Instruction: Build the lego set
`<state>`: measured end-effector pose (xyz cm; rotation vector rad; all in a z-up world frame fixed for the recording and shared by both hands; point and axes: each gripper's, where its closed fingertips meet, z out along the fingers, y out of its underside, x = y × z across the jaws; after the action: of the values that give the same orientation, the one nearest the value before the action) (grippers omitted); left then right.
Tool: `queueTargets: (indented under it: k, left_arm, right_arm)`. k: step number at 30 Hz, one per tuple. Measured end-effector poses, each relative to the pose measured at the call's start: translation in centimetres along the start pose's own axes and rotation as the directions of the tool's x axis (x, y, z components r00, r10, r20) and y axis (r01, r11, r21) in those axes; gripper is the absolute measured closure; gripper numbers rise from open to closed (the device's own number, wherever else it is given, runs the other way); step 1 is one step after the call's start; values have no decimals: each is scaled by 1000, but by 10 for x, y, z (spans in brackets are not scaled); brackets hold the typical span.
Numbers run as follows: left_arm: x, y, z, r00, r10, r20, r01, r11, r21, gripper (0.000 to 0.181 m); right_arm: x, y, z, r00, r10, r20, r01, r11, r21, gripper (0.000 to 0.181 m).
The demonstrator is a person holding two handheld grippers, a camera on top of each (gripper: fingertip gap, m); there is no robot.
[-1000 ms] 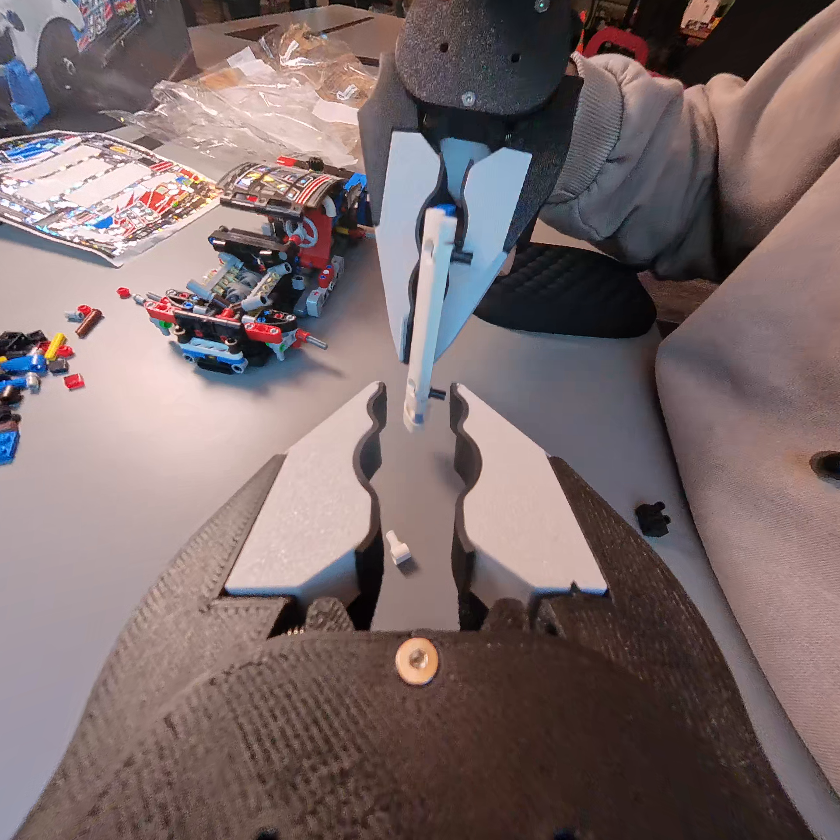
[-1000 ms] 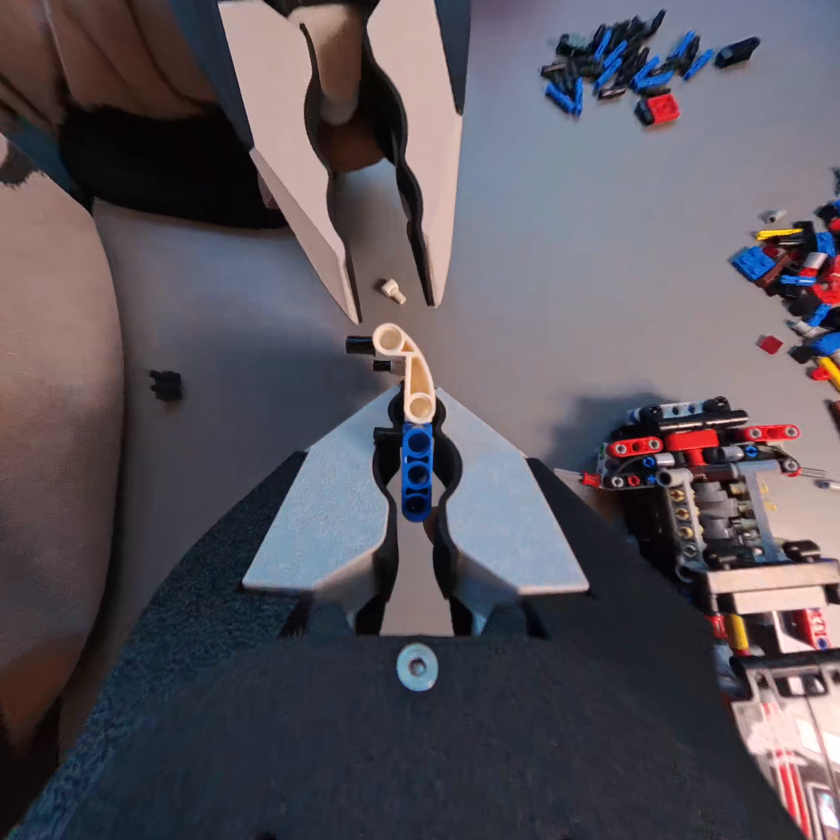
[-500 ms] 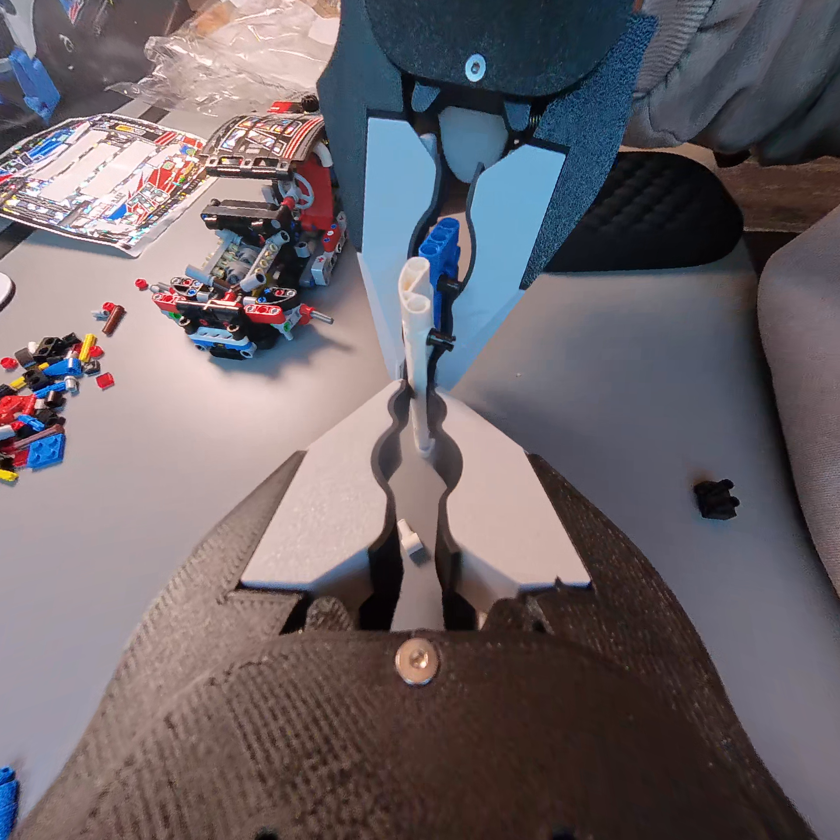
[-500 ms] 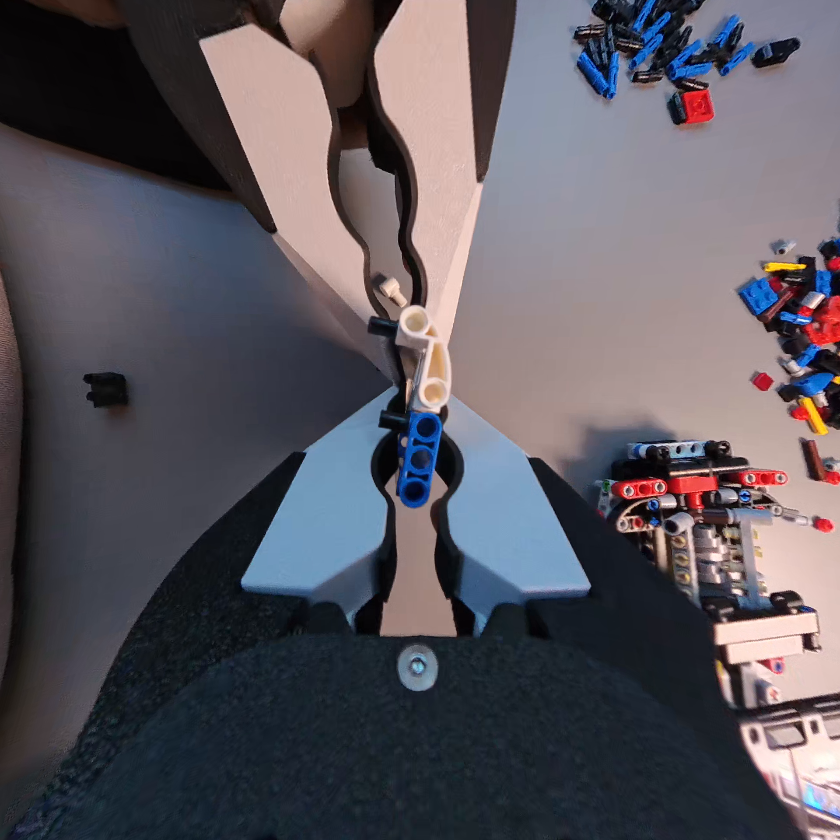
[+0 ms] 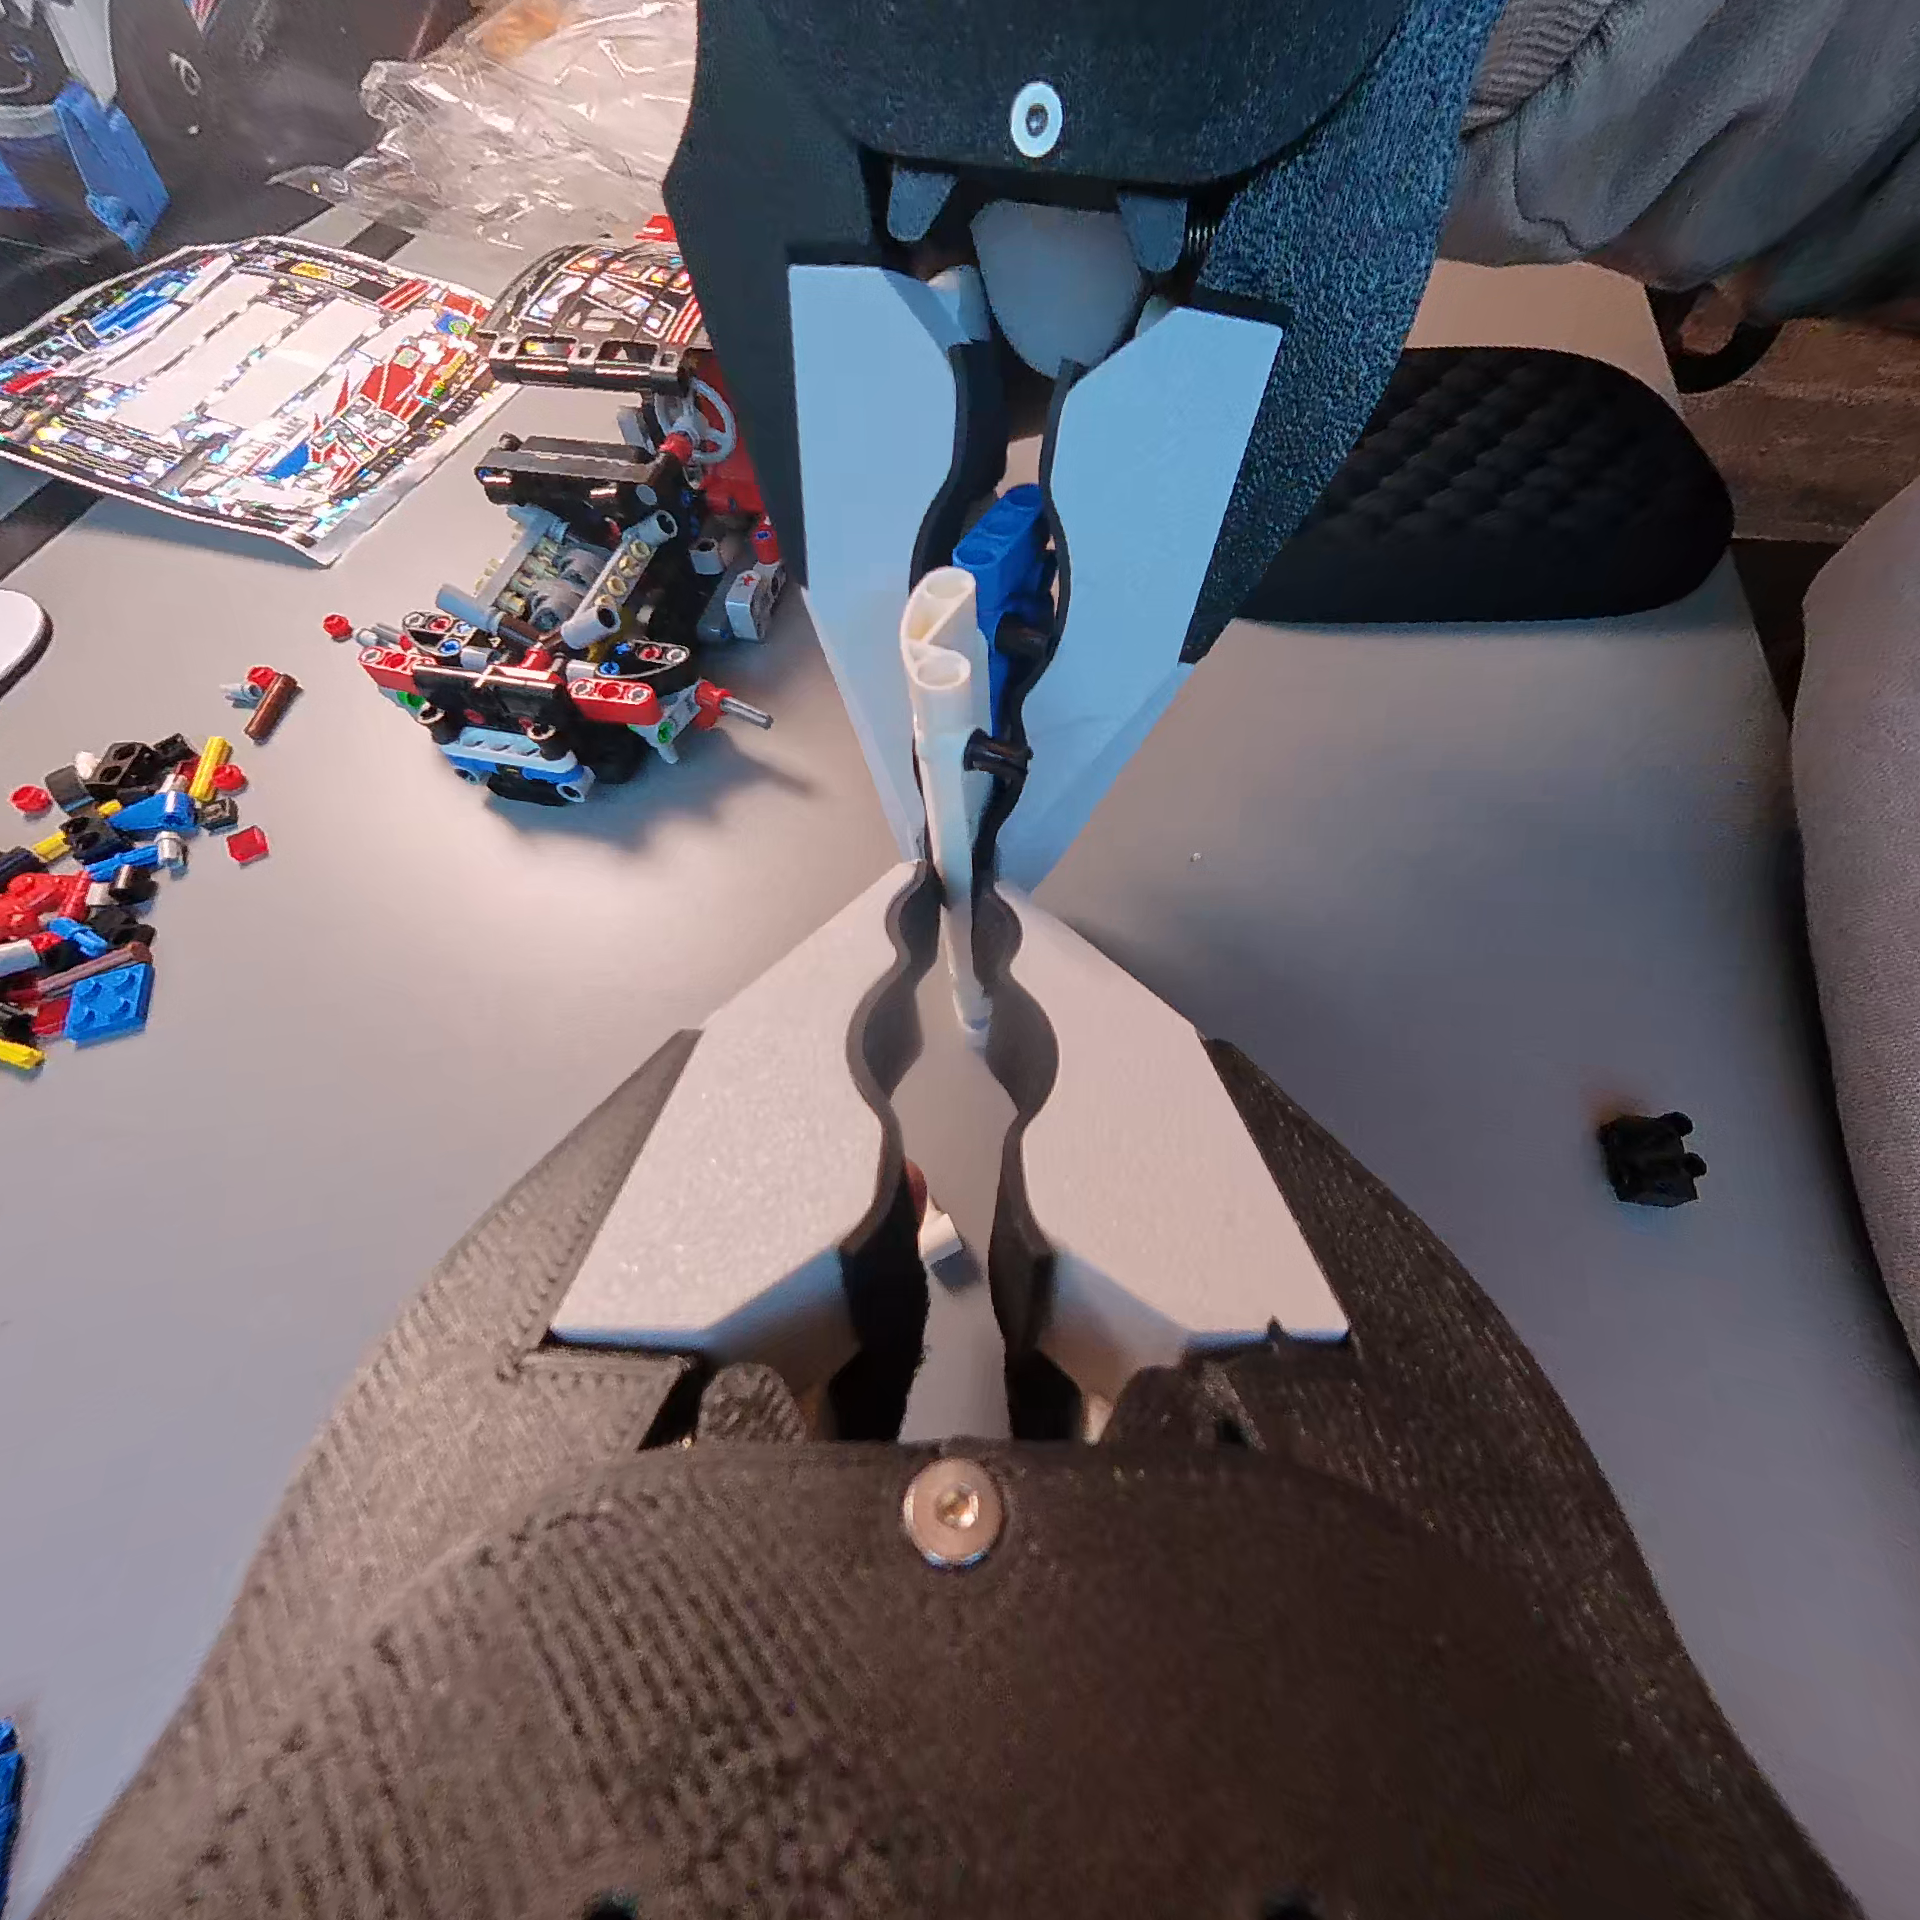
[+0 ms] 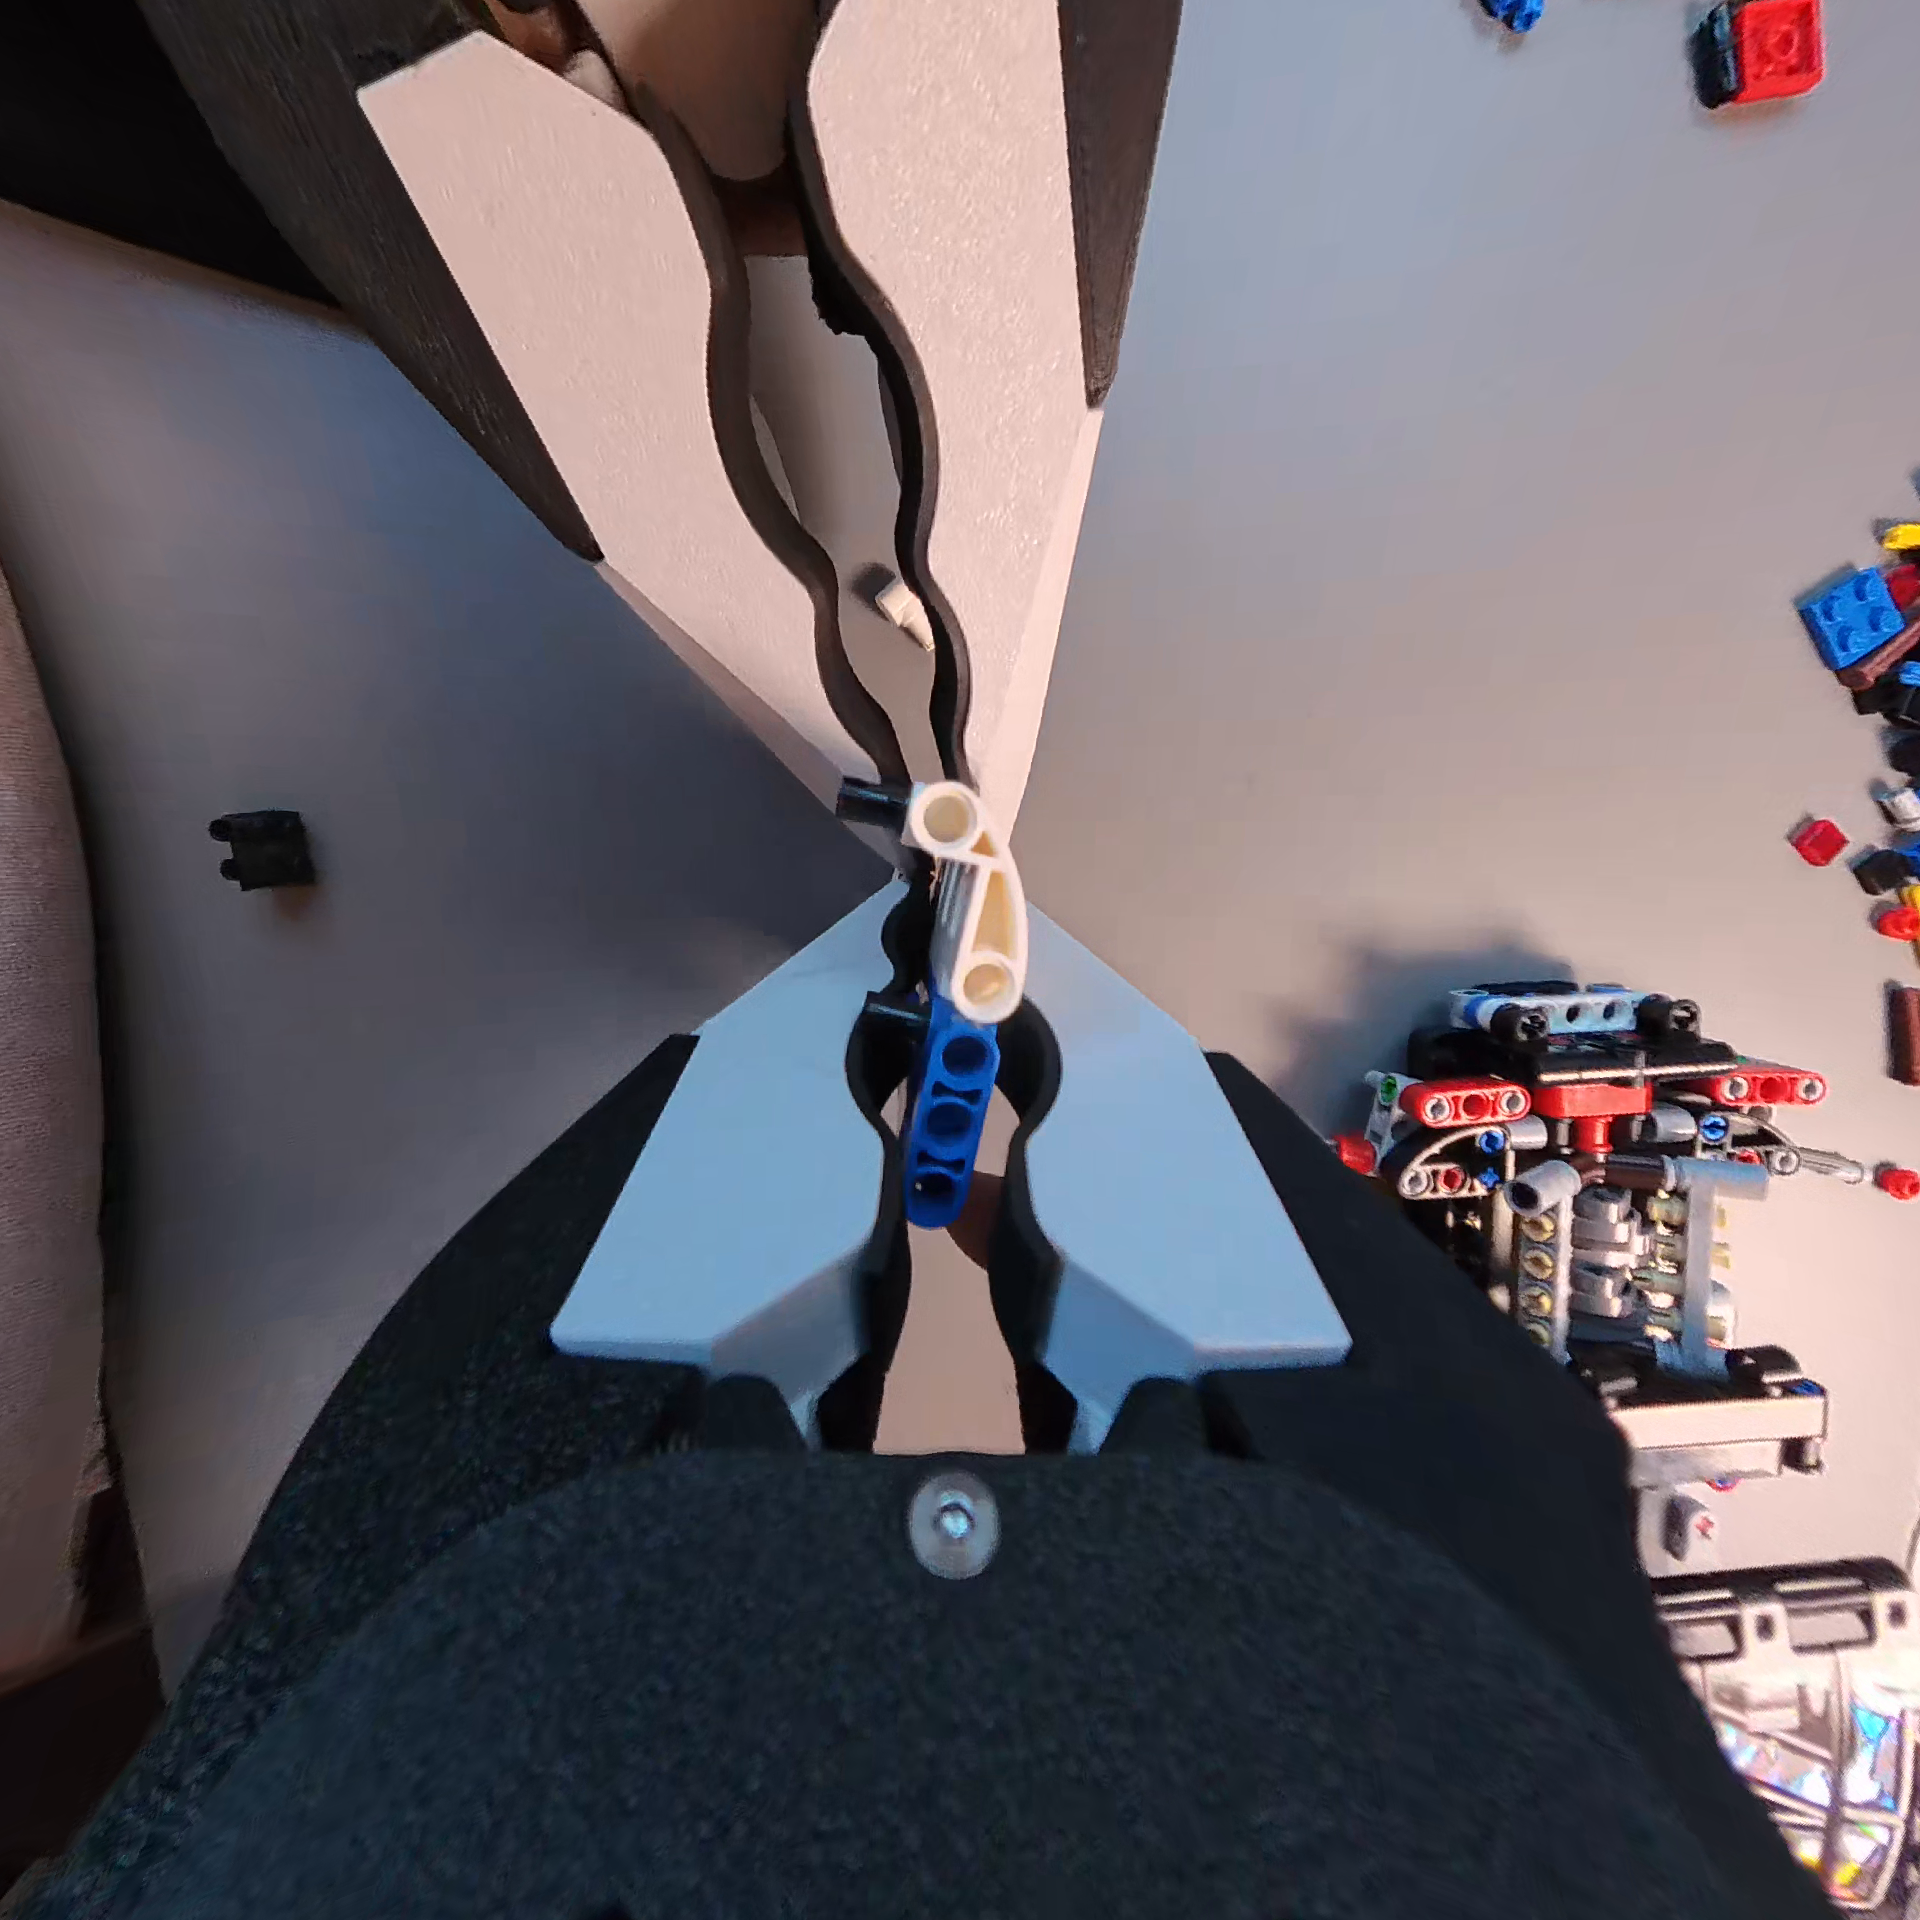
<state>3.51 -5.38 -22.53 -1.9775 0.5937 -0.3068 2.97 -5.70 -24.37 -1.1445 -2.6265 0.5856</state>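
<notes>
Now, left view only: sticker sheet (image 5: 239,384) and clear bags (image 5: 520,135) behind the half-built car (image 5: 582,644).
Right gripper (image 6: 951,935): clamped on the blue beam (image 6: 951,1122) joined to the white curved panel (image 6: 982,914).
Left gripper (image 5: 956,914): tips pinch the panel's lower end.
Change: a second ago the left tips stood apart, clear of it.

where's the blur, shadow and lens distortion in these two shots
Left wrist view: wide-angle bending at the edges; the small white piece between the near fingers is soft, while the partly built car is sharp and casts a shadow toward the right. Right wrist view: the red brick at the top edge is smeared, and the car's shadow falls on the table beyond it.
</notes>
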Motion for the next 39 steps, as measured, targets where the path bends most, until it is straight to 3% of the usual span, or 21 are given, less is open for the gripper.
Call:
queueTargets:
  k: [1, 9, 11, 13, 15, 17, 19, 22, 25, 26, 29, 32, 34, 36, 39]
  left_arm:
    - [0, 0, 0, 1000, -3, 0, 3, 1000, 3, 177]
    - [-1, 1, -2, 1000, 4, 7, -5, 1000, 16, 177]
    - [-7, 0, -5, 1000, -16, 23, 15, 999, 32, 177]
    - [-15, -15, -17, 994, -109, 8, 107, 983, 151, 177]
    - [-25, -40, -36, 959, -272, -76, 282, 901, 329, 177]
    - [-38, -60, -57, 887, -411, -208, 459, 746, 481, 178]
    - [-51, -71, -73, 807, -495, -321, 581, 575, 575, 178]
    - [-58, -82, -84, 710, -534, -459, 683, 363, 634, 178]
    - [-55, -86, -80, 666, -540, -515, 719, 280, 636, 178]
    - [-53, -87, -81, 668, -528, -524, 720, 282, 634, 178]
    - [-47, -83, -80, 742, -489, -459, 665, 447, 599, 160]
    - [-35, -69, -71, 894, -366, -260, 449, 747, 491, 143]
    - [-15, -63, -57, 946, -237, -219, 306, 875, 375, 145]
    - [-5, -55, -41, 963, -180, -199, 232, 930, 284, 143]
    - [4, -47, -34, 948, -197, -250, 253, 944, 213, 150]
  right_arm:
    - [0, 0, 0, 1000, -4, 2, 4, 1000, -12, 175]
    - [-1, -1, 1, 1000, 5, 7, -5, 1000, -19, 175]
    - [4, -8, 2, 999, 42, -16, -40, 995, 88, 174]
    - [14, -25, -13, 993, 116, -25, -103, 947, 305, 155]
    - [26, -43, -41, 979, 199, 32, -184, 819, 543, 137]
    - [25, -52, -63, 961, 229, 152, -268, 657, 704, 117]
    - [25, -57, -75, 934, 265, 239, -344, 490, 801, 120]
    - [25, -66, -70, 940, 295, 171, -296, 459, 837, 129]
    - [26, -76, -82, 960, 277, 28, -163, 478, 863, 165]
    - [26, -75, -82, 965, 262, 5, -146, 523, 839, 166]
    - [19, -61, -92, 987, 158, 39, -133, 648, 750, 167]
    - [9, -32, -86, 995, 67, 68, -93, 843, 530, 167]
    - [6, -21, -75, 996, 45, 76, -73, 906, 416, 167]
    - [0, -10, -61, 996, 15, 92, -43, 950, 309, 167]
    - [-6, -3, -52, 993, -22, 115, -11, 962, 272, 167]
